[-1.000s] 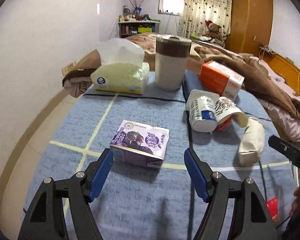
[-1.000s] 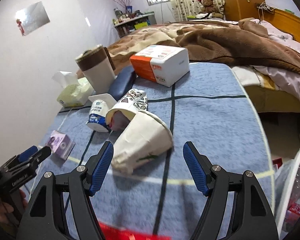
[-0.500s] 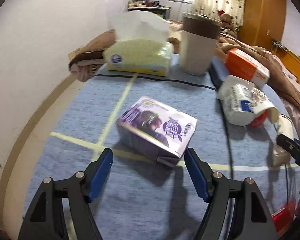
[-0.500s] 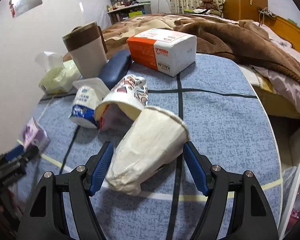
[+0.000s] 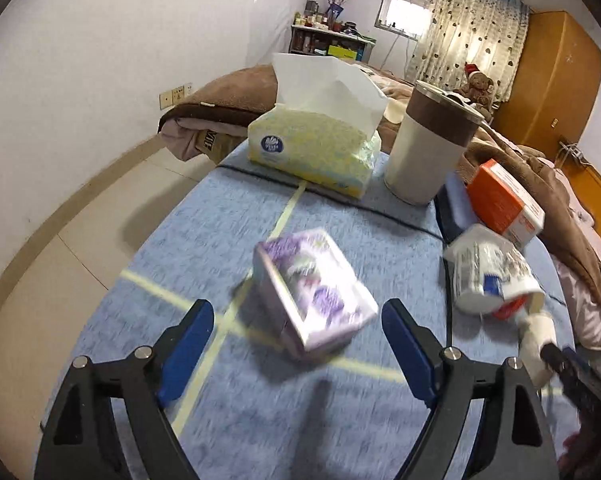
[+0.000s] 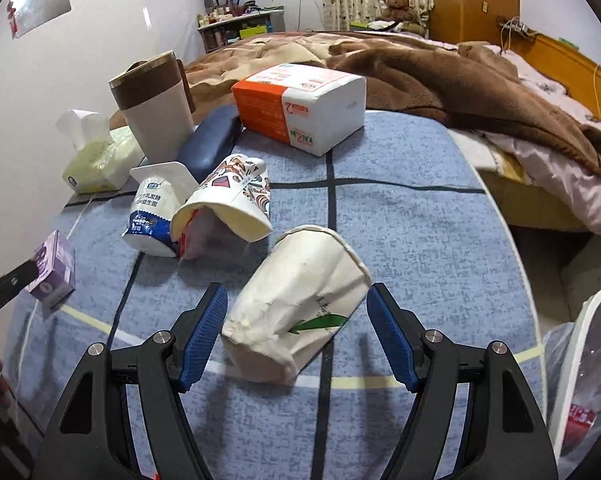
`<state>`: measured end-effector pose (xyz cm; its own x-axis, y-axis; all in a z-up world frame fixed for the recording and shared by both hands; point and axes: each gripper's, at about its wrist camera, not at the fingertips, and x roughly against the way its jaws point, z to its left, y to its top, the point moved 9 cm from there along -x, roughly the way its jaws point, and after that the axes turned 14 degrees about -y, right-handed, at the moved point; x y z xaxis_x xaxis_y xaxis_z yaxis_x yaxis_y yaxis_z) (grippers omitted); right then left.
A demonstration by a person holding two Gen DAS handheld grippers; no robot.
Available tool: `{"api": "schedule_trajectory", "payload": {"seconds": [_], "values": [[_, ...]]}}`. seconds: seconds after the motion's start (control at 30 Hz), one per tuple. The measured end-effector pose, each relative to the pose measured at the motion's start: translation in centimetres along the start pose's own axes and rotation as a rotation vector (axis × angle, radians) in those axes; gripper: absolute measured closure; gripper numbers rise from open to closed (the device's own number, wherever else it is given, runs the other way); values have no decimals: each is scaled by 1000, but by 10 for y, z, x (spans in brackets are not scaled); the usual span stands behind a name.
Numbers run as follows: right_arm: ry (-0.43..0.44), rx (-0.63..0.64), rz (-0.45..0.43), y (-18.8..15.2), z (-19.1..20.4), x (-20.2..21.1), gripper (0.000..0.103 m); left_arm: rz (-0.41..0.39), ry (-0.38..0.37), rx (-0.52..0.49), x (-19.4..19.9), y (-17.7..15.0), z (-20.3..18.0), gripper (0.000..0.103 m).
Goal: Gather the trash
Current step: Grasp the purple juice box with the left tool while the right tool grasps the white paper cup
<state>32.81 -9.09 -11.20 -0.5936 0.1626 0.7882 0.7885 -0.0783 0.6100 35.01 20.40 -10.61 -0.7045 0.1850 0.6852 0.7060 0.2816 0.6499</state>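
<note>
The left gripper (image 5: 298, 322) is standing apart, its jaws having just been widening around the purple carton (image 5: 310, 288), which is lying just ahead between them, untouched, long axis slanting away leftward. It is looking light and stiff; its long sides suit the grip. The right gripper (image 6: 296, 318) is standing apart astride the crumpled paper cup (image 6: 298, 304), rim pointing away rightward; it is probably crushing easily, so mid-body is best.
</note>
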Motion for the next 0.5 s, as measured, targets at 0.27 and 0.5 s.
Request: {"api": "schedule_trajectory", "payload": {"seconds": [0.27, 0.5], "values": [[-23, 3, 2, 1, 3, -9, 29, 79, 70, 12, -40, 1, 3, 16], [-37, 20, -24, 2, 1, -6, 29, 80, 97, 4, -47, -2, 10, 29]]}}
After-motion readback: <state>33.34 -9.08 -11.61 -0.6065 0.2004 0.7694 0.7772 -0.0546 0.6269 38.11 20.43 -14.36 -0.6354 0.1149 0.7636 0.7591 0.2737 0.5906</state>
